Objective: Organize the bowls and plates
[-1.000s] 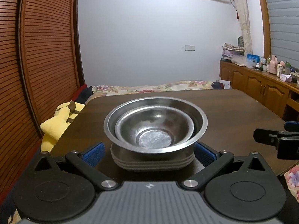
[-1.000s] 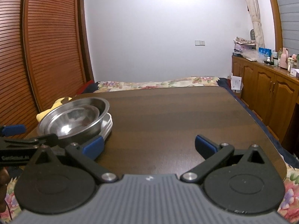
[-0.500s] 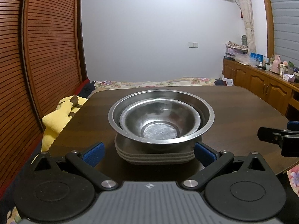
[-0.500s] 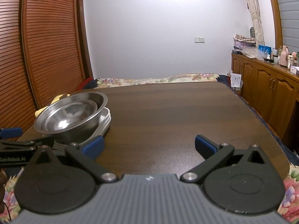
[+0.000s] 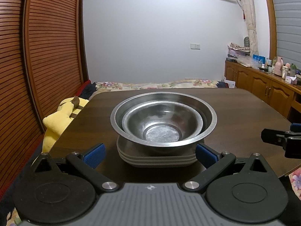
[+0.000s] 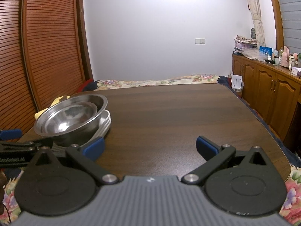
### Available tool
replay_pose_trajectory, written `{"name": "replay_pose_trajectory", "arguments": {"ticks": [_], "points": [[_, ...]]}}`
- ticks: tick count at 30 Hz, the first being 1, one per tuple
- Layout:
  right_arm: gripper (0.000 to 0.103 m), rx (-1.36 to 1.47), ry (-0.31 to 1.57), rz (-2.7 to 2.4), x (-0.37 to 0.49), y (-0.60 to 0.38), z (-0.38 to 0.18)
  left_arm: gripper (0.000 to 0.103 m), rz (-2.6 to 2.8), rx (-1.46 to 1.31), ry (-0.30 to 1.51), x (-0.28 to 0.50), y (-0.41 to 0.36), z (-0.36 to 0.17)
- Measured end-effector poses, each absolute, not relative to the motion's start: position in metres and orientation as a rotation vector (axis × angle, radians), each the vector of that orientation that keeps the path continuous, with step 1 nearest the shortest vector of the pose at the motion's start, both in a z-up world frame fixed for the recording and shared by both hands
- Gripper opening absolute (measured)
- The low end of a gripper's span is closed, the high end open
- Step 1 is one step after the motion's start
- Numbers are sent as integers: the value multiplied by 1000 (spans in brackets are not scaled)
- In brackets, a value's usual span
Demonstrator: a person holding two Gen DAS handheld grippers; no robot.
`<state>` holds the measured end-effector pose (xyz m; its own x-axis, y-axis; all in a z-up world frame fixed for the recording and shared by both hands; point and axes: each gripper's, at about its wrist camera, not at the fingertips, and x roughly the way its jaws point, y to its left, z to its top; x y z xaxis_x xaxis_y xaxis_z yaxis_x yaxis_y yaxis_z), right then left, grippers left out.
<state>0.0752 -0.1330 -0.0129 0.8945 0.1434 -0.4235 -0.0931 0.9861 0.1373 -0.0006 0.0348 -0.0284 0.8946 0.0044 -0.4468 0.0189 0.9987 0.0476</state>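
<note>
1. Near the left edge of the dark wooden table (image 5: 235,109) sits a stack of grey rounded plates (image 5: 157,159) with two nested shiny steel bowls (image 5: 163,118) on top.
2. Left gripper (image 5: 149,152) is spread wide, stack right in front of it between the blue pads (image 5: 94,153), not touching.
3. Right gripper (image 6: 150,147) is spread wide too, gripping nothing, with the stack off to its left.

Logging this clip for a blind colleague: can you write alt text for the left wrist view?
A small steel bowl sits nested in a larger steel bowl atop a stack of plates on a dark wooden table, straight ahead of the open left gripper. The right gripper pokes in at the right edge; a bed and wooden cabinets lie behind.
</note>
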Motion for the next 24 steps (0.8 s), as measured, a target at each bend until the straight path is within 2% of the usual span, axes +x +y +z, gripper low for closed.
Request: {"name": "replay_pose_trajectory", "arguments": {"ticks": [24], "points": [[103,121,440,119,77,-135,-12,103,-7,51,463,0,35,-29]]}}
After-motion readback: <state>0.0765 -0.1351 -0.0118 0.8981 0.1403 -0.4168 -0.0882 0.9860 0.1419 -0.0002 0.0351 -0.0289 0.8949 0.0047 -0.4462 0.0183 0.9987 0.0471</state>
